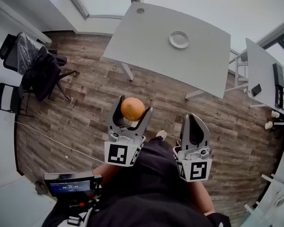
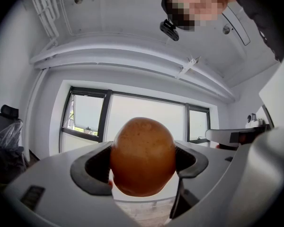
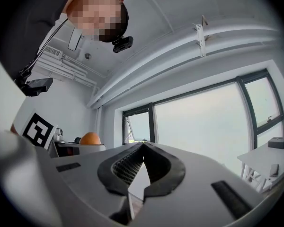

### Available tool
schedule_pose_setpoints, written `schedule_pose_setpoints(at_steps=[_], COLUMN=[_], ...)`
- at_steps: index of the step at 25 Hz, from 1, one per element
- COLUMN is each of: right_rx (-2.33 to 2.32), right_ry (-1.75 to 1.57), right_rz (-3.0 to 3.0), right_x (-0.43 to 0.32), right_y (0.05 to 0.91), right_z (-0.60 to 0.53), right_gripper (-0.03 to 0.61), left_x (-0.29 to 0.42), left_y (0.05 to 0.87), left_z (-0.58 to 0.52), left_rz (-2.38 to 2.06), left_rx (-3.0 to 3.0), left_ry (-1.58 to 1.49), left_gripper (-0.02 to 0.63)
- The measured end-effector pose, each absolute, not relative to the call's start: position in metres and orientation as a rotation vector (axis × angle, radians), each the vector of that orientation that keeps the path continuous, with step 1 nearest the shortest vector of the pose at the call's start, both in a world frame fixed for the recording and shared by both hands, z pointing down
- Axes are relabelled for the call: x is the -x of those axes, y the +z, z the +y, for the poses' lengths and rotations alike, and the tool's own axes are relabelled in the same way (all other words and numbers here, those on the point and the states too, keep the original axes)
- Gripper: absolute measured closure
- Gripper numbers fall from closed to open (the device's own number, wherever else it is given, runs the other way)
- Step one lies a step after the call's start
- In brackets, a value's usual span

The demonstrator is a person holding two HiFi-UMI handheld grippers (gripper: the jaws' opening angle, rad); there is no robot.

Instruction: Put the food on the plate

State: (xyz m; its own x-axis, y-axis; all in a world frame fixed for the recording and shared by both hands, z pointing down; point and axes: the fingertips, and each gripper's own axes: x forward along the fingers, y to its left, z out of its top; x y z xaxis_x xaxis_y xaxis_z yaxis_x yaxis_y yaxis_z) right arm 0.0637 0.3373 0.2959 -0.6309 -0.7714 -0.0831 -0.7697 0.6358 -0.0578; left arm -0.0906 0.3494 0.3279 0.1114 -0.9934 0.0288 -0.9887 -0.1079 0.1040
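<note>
A round orange-brown piece of food (image 1: 132,109) sits clamped between the jaws of my left gripper (image 1: 132,110), held above the wooden floor. In the left gripper view the food (image 2: 142,156) fills the gap between both dark pads and the camera tilts up at windows and ceiling. My right gripper (image 1: 194,123) is shut with nothing in it, its jaws meeting at the tips (image 3: 141,151). The food (image 3: 90,138) also shows far left in the right gripper view. A small white plate (image 1: 179,39) lies on the white table (image 1: 146,37), well ahead of both grippers.
A second white table (image 1: 262,74) with dark devices stands at the right. Black chairs (image 1: 33,67) stand by the left wall. A small screen device (image 1: 70,187) is at my lower left. Wooden floor (image 1: 85,108) lies between me and the plate's table.
</note>
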Motion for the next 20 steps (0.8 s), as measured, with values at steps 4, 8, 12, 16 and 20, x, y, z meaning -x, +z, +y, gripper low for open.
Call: schedule_pose_setpoints(at_steps=[4,8,12,16,20], right_rx=[1.309,1.314,1.302,1.285,1.319], right_ry=[-0.034,-0.039,-0.039,-0.046,-0.048], right_rz=[2.739,2.744,2.778,2.795,2.794], right_x=[-0.083,-0.101,-0.133,-0.149,-0.158], right_y=[0.297,0.301,0.311,0.313,0.316], right_z=[0.331,0.327,0.325,0.324,0.317], right_gripper=[0.572,0.572,0.572,0.572,0.572], left_x=[0.091,0.076,0.044,0.03,0.029], left_y=[0.322,0.321,0.33,0.329,0.335], left_z=[0.339,0.333,0.329,0.327,0.329], left_rz=[-2.067,-2.078,-2.07,-2.067,-2.08], left_rx=[-2.262,-2.256,-2.249,-2.248,-2.199], left_ry=[-0.067,-0.081,-0.076,-0.076,-0.08], left_gripper=[0.245,0.245,0.245,0.245,0.245])
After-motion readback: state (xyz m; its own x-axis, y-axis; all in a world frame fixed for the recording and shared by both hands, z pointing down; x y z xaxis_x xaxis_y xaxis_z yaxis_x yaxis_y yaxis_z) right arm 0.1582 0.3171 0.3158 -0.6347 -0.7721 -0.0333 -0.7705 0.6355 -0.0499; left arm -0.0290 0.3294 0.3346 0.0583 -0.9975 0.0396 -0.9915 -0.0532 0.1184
